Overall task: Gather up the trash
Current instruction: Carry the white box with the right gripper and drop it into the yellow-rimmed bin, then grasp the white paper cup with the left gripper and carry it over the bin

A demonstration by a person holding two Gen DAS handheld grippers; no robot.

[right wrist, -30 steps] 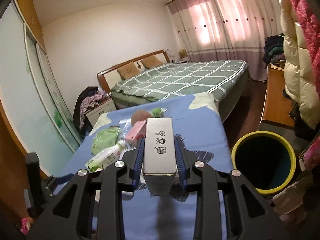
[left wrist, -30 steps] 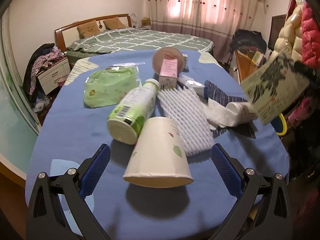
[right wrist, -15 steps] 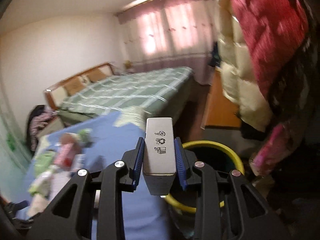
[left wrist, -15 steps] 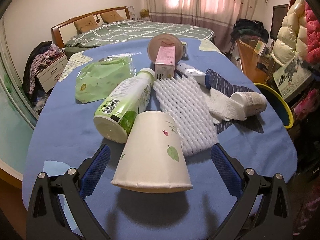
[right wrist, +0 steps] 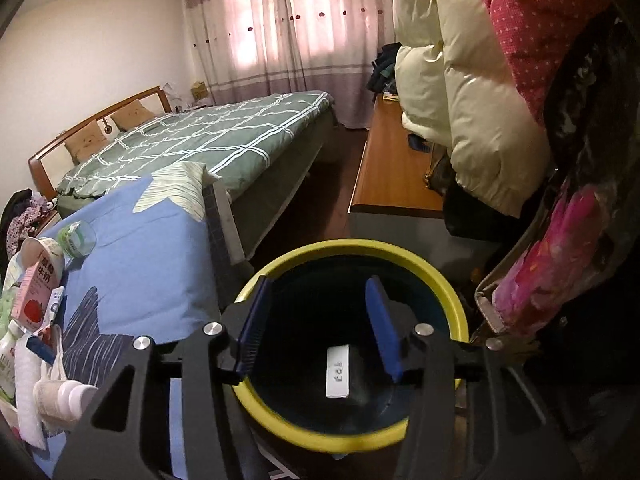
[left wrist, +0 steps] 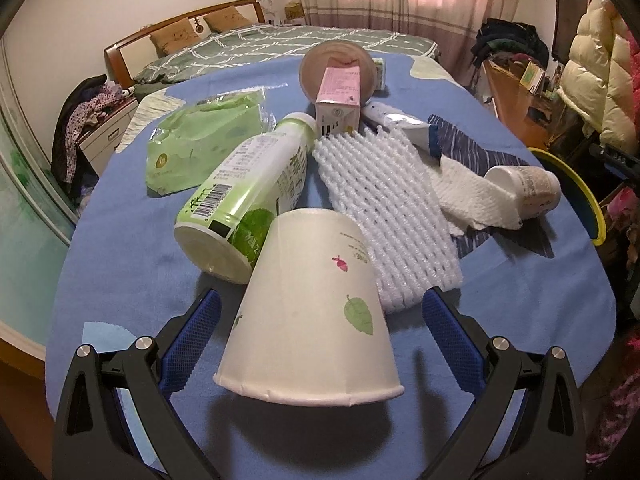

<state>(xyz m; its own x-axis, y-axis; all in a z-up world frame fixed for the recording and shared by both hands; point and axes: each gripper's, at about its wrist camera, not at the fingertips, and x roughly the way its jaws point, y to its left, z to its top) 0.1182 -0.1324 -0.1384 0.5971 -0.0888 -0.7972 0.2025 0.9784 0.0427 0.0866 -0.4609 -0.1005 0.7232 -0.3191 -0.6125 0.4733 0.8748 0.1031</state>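
Swung from the table to above the yellow-rimmed bin [right wrist: 456, 312], the right gripper [right wrist: 320, 322] has just spread its jaws, dropping the grey box [right wrist: 337, 372] inside, while the left gripper [left wrist: 320, 332] hangs wide open around the paper cup [left wrist: 312, 312], other litter still on the table [left wrist: 120, 264].

Blue-clothed table [left wrist: 120, 264] carries a cup [left wrist: 316, 312], bottle [left wrist: 248, 196], foam net [left wrist: 384, 208].
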